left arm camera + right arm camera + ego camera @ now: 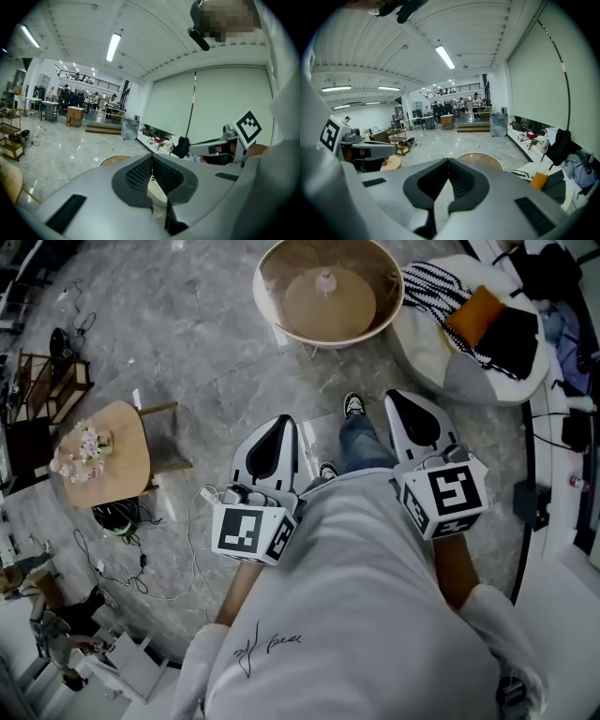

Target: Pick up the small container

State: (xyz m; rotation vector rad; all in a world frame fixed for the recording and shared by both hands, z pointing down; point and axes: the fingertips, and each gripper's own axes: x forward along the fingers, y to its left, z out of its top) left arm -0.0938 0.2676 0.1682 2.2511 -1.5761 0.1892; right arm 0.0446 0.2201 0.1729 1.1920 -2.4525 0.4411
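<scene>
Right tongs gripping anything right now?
No, in the right gripper view the right tongs are closed tip to tip with nothing between them.

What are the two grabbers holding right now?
Nothing. The left gripper and the right gripper each have their jaws closed tip to tip, with no object between them.

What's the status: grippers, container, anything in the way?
Both shut, empty: left gripper, right gripper. No small container identifiable in any view. Round table ahead; nothing against either gripper.
</scene>
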